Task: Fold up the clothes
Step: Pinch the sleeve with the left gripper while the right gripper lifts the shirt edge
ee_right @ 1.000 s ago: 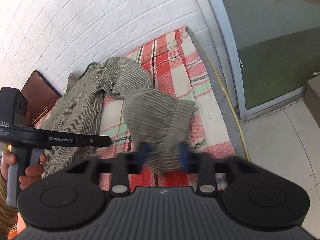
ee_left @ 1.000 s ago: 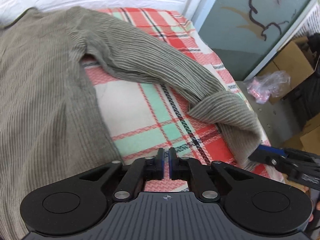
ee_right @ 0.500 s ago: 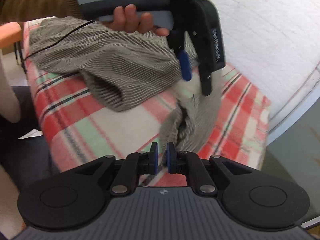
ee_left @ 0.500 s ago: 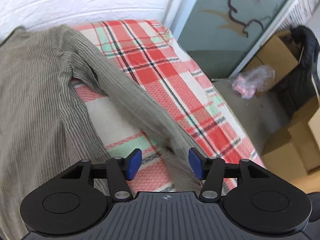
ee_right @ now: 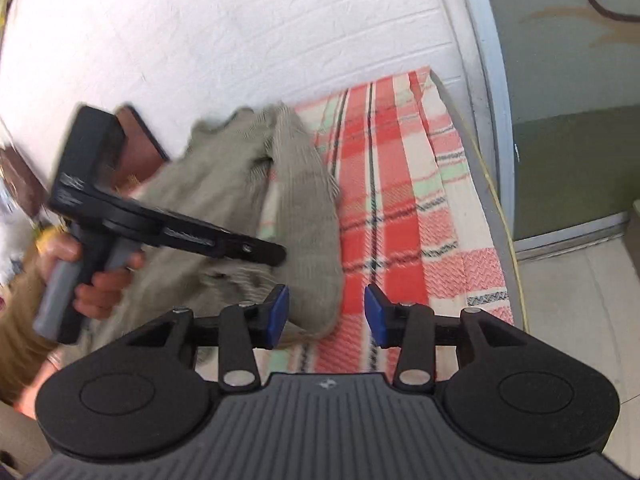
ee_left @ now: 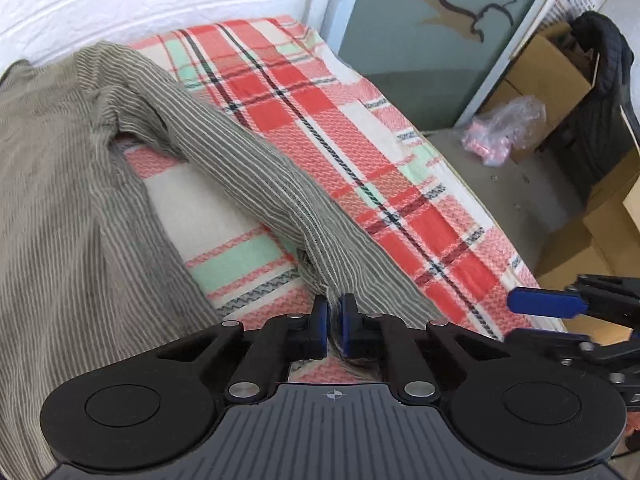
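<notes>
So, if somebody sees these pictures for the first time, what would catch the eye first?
Probably the red, green and cream plaid blanket that covers the bed, bright against the white wall. On it lies the grey-green striped shirt, its sleeve stretched toward the left gripper, which is shut on the cuff. The right gripper is opening, with nothing pinched.

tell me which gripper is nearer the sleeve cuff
Left. The left gripper is shut on the sleeve cuff. The right gripper is opening beside it, its pads not pressing on the fabric.
</notes>
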`<state>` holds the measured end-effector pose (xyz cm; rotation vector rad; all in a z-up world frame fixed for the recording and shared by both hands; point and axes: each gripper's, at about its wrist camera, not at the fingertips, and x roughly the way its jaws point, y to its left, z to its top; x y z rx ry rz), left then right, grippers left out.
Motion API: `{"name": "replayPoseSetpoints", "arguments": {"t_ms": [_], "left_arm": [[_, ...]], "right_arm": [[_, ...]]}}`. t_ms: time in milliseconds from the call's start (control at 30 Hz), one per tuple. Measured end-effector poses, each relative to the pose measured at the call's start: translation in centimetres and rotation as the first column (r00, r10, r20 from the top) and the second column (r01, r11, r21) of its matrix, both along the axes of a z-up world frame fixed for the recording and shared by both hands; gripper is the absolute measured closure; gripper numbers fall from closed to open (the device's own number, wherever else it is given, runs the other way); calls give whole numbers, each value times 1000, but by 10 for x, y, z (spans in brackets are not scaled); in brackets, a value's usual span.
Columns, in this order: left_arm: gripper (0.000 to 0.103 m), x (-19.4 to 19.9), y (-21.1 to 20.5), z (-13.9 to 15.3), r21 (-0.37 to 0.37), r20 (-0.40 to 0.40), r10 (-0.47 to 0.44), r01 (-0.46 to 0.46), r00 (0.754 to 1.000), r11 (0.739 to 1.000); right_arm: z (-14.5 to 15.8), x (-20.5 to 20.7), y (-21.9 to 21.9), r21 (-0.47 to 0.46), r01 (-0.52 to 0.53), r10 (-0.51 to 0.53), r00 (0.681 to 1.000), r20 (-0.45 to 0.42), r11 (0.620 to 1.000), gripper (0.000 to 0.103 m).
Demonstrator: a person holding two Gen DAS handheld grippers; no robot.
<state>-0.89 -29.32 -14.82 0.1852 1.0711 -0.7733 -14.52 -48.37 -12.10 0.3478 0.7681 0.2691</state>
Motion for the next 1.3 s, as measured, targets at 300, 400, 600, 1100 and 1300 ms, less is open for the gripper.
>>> {"name": "replayPoseSetpoints", "arguments": {"t_ms": [300,400,600,1100,1300], "left_arm": [[101,-5,27,4,-69,-31,43,-45,999,997],[101,-5,30,1,-69,-43,50,-53,998,996],[100,-13,23,4,-143,-83,-9,-3,996,990],[65,-16,15,0,-111,-21,17,-20,1000,994],[56,-15,15,-1,-97,21,29,-27,999,995]], "right_arm": [[-25,23,20,121,-78,90,991,-97,990,77],[-14,24,18,113,-96,106,991,-85,989,101],[43,23,-21,-19,27,-25,997,71,999,101],[1,79,-86,-304,285,-298,955,4,909,101],[-14,91,-97,-302,357,-380,925,-20,884,80]]}}
